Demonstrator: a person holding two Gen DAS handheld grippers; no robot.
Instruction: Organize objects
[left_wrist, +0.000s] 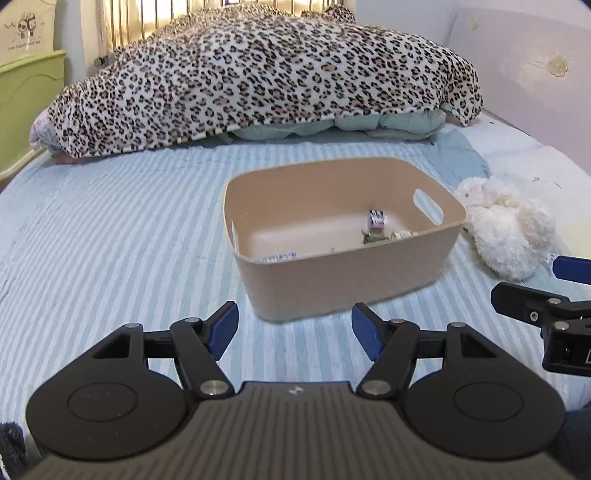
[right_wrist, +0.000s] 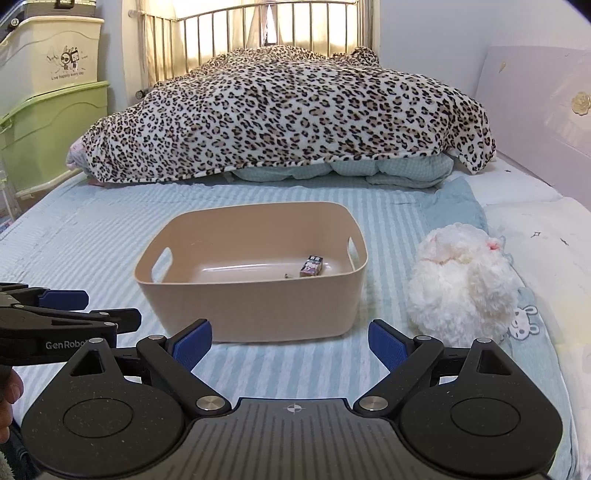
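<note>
The beige bin (right_wrist: 251, 273) at frame centre held a small printed box (right_wrist: 312, 265) and scraps. Left gripper (left_wrist: 294, 332) and right gripper (right_wrist: 290, 345) stood apart, empty.

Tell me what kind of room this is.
Most likely a bedroom: a bed with a pale blue striped sheet, a rumpled leopard-print blanket against a metal-barred bed frame, and a fluffy white plush toy lying beside a beige plastic storage bin.

Both wrist views look low along the bed (left_wrist: 110, 236) — sharing, seemingly near, the bin (right_wrist: 251, 306).
</note>
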